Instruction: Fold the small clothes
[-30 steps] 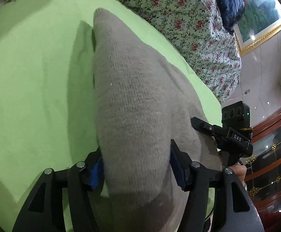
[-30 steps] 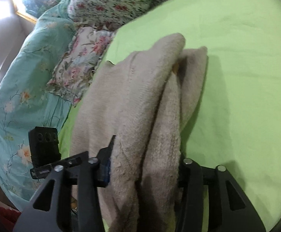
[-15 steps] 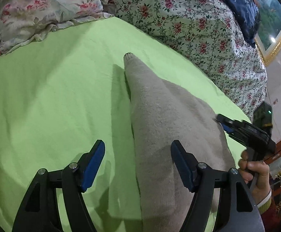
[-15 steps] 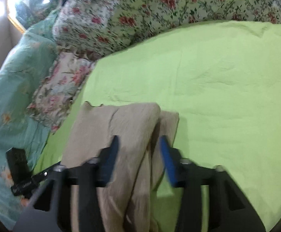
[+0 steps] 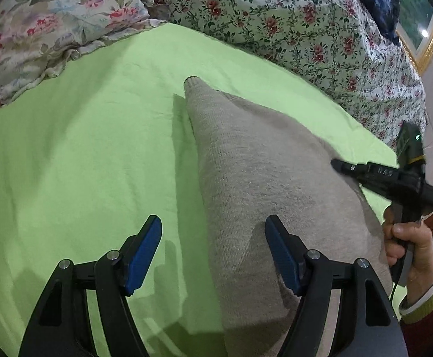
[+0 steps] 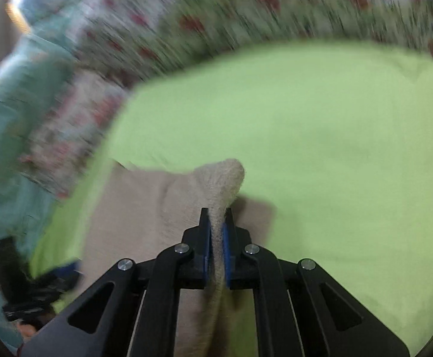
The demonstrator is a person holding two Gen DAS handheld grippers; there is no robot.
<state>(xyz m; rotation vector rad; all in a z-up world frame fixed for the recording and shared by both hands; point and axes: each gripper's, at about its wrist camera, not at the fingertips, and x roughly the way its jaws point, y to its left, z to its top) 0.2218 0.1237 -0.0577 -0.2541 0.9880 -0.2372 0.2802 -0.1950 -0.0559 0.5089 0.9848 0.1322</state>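
Observation:
A beige knit garment point(image 5: 261, 184) lies folded lengthwise on the lime green sheet point(image 5: 82, 163). My left gripper point(image 5: 213, 232) is open, hovering over the garment's left edge, holding nothing. My right gripper point(image 6: 216, 220) is shut on a raised fold of the beige garment point(image 6: 222, 178) and lifts it off the sheet point(image 6: 335, 148). The right gripper also shows in the left wrist view point(image 5: 340, 165), at the garment's right side, held by a hand.
Floral pillows and a floral quilt point(image 5: 276, 23) border the far side of the sheet. A teal floral duvet point(image 6: 5, 119) lies to the left in the right wrist view, which is motion-blurred. A framed picture point(image 5: 424, 29) hangs at the far right.
My left gripper let go of the garment and opened, then drew back. My right gripper opened, then shut on a fold of the garment and is moving fast.

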